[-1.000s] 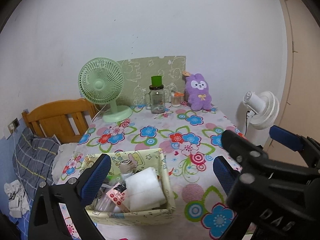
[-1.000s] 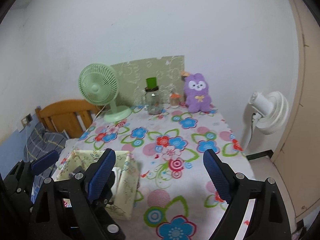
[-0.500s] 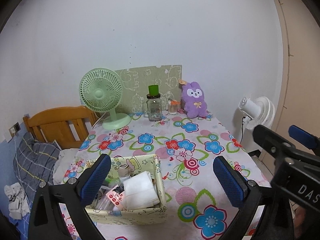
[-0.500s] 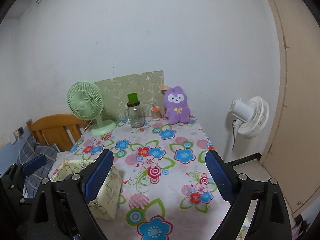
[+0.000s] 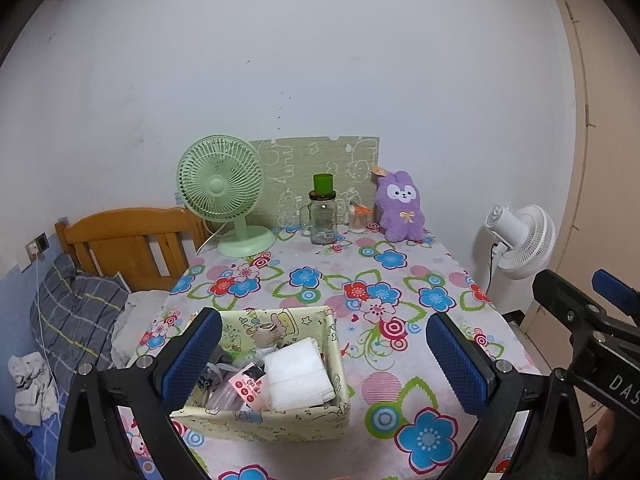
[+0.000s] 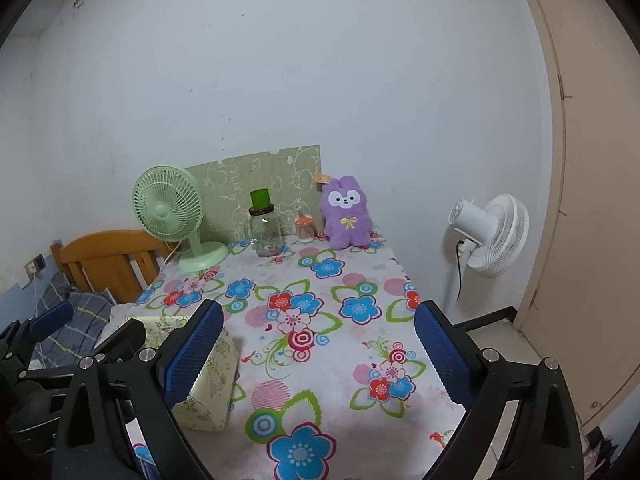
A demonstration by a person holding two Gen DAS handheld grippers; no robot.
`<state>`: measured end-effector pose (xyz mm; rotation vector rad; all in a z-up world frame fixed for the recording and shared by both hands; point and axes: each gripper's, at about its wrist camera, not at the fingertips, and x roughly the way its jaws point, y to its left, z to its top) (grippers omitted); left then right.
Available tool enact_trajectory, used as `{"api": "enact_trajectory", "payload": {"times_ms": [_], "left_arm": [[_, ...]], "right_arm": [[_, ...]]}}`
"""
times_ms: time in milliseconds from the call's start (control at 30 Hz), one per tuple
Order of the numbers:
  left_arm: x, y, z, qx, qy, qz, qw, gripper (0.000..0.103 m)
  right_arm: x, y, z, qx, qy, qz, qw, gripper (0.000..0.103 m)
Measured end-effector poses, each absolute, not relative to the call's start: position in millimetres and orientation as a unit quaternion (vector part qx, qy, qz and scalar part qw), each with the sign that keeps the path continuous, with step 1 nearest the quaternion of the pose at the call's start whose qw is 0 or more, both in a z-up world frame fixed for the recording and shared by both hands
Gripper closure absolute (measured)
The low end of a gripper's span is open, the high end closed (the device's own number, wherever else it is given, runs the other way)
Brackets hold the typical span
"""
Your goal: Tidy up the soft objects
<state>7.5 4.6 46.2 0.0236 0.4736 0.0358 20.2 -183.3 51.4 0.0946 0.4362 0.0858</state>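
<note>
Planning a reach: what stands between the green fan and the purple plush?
A glass jar with a green cup on it, then a small orange-lidded jar; both views show them.

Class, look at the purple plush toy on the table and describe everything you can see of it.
The plush toy is fuzzy purple, with two upright ears, a white face patch with dark eyes and a small yellow bow on its chest. An orange tag sticks out by one ear. It sits upright at the table's far right corner, against the wall, beside a small orange-lidded jar. Neither gripper touches it.
</note>
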Motion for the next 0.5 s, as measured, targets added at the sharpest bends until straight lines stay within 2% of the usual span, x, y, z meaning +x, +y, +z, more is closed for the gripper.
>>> {"api": "enact_trajectory", "payload": {"times_ms": [500], "left_arm": [[8.0,12.3,49.5,0.001,0.231,0.031,0.973,0.000]], "right_arm": [[22.1,-178.9,54.8,0.037,0.206,0.047,0.977,0.004]]}}
